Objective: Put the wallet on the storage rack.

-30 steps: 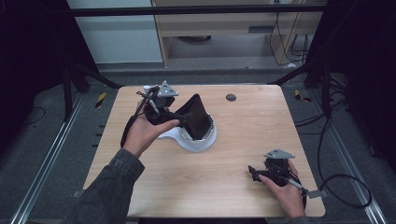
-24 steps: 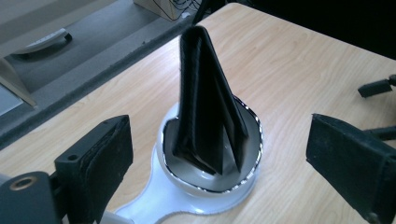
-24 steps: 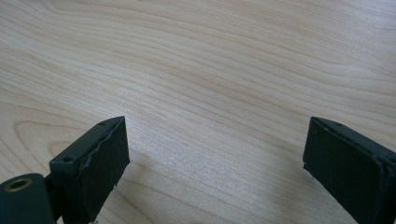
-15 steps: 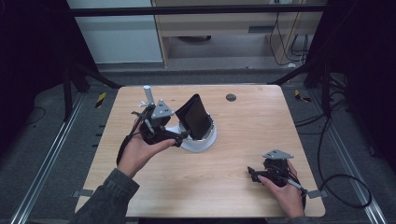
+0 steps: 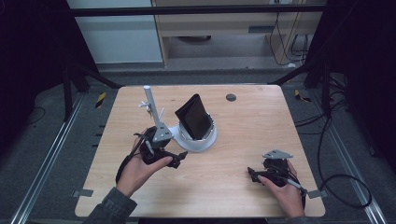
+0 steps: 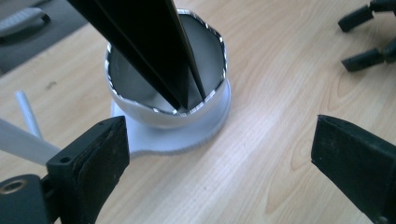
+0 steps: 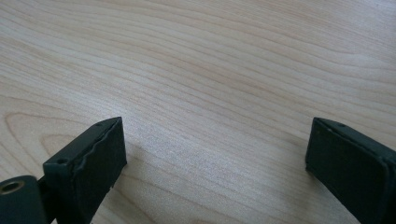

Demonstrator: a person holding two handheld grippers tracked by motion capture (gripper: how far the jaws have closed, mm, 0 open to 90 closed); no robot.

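A black wallet (image 6: 154,51) is leaning in a cup (image 6: 166,100) just ahead of the wide-open, empty left claw (image 6: 219,154); a nudge could topple it. The right claw (image 7: 215,158) is gaping empty over the counter (image 7: 210,70).

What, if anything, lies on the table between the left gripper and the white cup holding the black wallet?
Nothing: in the left gripper view, only bare wooden table separates the left gripper from the white cup.

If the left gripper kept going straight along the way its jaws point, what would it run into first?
Most likely the white holder straight ahead of the open left gripper: its flat base first, then the cup wall. The black wallet stands inside it. Depth is unclear.
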